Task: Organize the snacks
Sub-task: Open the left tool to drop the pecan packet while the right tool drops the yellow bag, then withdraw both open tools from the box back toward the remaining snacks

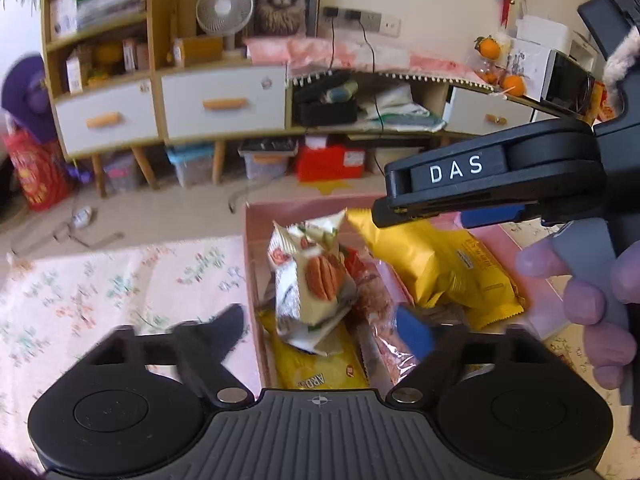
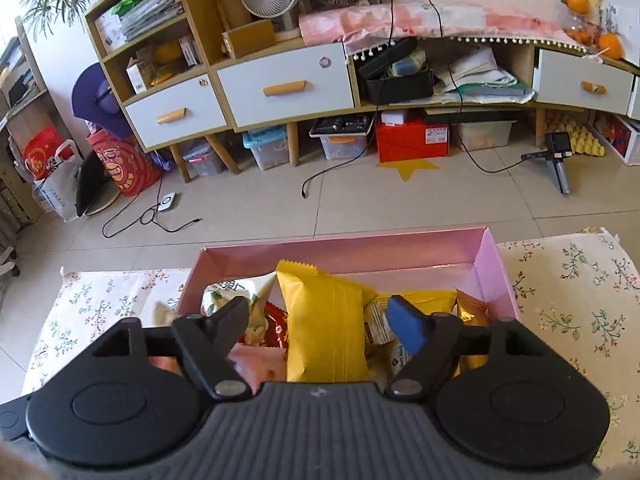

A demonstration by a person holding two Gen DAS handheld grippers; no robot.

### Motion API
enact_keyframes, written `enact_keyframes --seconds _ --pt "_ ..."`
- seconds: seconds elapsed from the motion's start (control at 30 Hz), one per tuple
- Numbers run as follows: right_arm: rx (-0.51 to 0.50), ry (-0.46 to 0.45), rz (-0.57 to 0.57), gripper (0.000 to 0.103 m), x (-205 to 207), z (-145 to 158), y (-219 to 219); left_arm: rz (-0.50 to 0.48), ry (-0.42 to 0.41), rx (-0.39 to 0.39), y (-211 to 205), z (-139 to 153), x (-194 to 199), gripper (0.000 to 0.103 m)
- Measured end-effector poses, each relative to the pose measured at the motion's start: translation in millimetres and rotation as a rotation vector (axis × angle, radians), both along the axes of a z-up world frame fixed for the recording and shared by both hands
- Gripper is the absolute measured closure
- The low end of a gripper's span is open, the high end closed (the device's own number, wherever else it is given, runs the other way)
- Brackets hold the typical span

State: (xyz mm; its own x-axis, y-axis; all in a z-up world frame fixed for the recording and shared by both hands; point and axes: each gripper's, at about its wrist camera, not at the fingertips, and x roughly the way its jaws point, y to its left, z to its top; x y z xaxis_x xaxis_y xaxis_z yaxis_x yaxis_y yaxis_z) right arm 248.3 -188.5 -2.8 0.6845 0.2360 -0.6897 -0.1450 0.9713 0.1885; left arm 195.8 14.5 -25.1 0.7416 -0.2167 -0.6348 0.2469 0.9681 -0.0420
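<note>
A pink box point(image 2: 494, 276) on a floral cloth holds several snack packets. My left gripper point(image 1: 324, 322) is open above the box, its jaws either side of a white packet with a nut picture point(image 1: 316, 280), not gripping it. My right gripper point(image 2: 320, 316) is open just above a yellow packet point(image 2: 328, 320) that stands between its jaws. In the left wrist view the right gripper point(image 1: 472, 184) hangs over the same yellow packet point(image 1: 432, 268), seen from the side. Red, white and gold packets lie under them.
The floral cloth point(image 2: 572, 308) covers the table on both sides of the box. Beyond the table edge are a tiled floor, a low wooden cabinet point(image 2: 280, 80) with white drawers, cables and storage bins.
</note>
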Motion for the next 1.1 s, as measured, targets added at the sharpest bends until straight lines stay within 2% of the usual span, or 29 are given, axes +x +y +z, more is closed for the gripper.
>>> enact_keyframes --seconds 0.13,0.43,1.0,1.1 --pt "-0.009 -0.025 0.003 0.017 -10 8 -3 -0.024 -0.013 0.021 -6 8 -10 0.016" --pt "0.005 -0.043 -0.002 0.009 -41 21 -17 -0.037 -0.011 0.018 -12 21 -43 0.013" --pt "0.007 -0.064 0.004 0.006 -106 27 -42 -0.041 0.029 0.010 -11 25 -105 0.011" --pt "0.007 -0.069 0.019 0.005 -118 26 -43 -0.040 0.040 0.008 -10 22 -116 0.007"
